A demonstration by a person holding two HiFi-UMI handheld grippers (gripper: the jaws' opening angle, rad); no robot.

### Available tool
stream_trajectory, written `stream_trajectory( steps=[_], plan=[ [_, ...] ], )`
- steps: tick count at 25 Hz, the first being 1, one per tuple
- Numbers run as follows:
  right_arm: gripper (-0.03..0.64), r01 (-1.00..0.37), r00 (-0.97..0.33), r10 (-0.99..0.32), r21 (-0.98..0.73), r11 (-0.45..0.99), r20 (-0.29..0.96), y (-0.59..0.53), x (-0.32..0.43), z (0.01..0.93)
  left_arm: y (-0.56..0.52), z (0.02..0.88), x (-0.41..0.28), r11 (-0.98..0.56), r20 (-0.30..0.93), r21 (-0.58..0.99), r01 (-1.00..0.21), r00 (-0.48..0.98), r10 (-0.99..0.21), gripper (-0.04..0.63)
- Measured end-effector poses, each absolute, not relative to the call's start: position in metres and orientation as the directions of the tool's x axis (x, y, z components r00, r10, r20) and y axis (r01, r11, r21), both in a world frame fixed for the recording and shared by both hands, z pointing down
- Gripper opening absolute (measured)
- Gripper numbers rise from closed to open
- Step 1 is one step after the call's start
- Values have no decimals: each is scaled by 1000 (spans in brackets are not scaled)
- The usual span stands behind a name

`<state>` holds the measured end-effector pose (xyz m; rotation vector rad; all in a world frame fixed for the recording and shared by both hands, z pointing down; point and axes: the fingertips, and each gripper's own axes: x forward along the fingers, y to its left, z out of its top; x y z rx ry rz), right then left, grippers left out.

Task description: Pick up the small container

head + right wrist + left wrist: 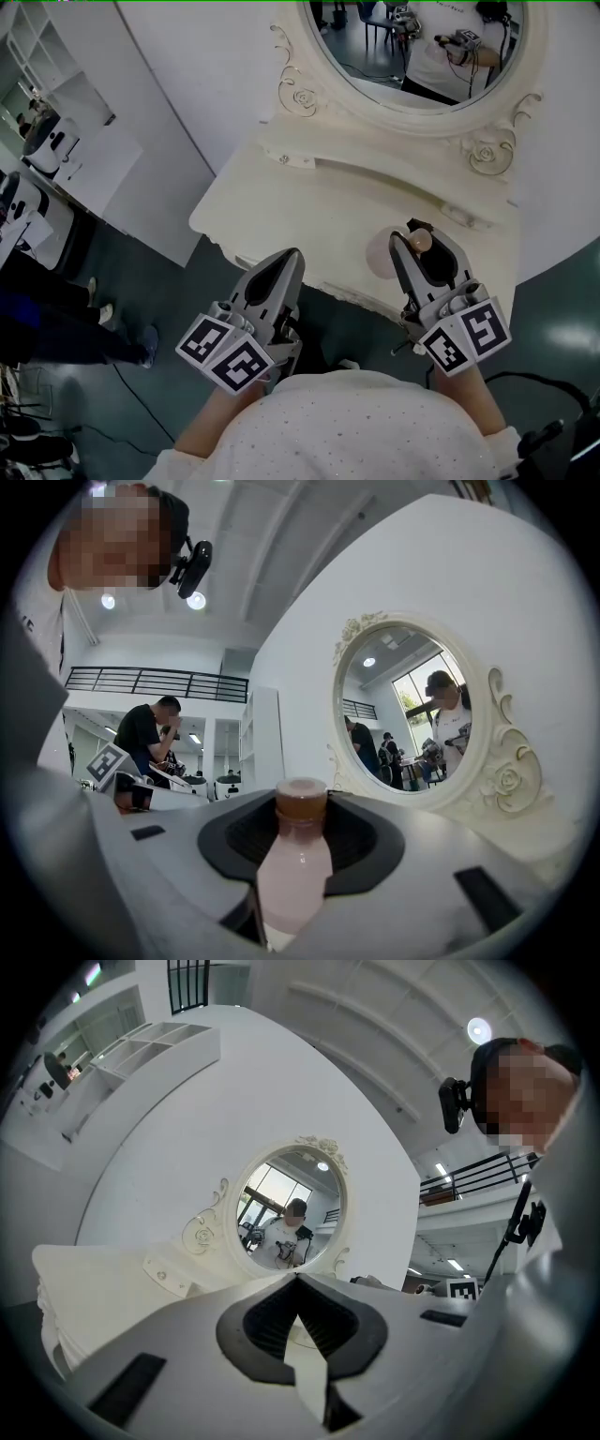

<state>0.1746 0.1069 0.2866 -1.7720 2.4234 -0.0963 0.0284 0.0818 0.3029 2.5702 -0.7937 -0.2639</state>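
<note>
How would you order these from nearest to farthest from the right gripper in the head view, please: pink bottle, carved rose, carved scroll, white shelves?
1. Small pale pink bottle with brown cap: held between the right gripper's jaws.
2. Carved cream rose: mirror frame's lower right.
3. Carved cream scroll: frame's left side.
4. White open shelf unit: far upper left, across the room.

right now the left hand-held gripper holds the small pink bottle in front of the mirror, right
No, it is the right hand-held gripper that holds the small pink bottle in front of the mirror; the right gripper view shows it.
</note>
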Motion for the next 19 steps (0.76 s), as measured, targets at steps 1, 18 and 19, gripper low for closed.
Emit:
stream_trajectory(
  steps=[1, 18, 19],
  plan=[
    [137, -943, -300, -951, -130, 308, -74, 107, 174, 287, 82, 303, 28, -740, -52, 457, -494, 816, -576, 0],
    [137, -938, -320, -945, -114, 327, -72, 103, 181, 293, 82, 305, 37, -736, -59, 446, -509, 804, -591, 0],
    [137, -938, -320, -945, -114, 326, -71, 103, 183, 293, 83, 305, 38, -737, -59, 446, -508, 805, -591, 0]
  ],
)
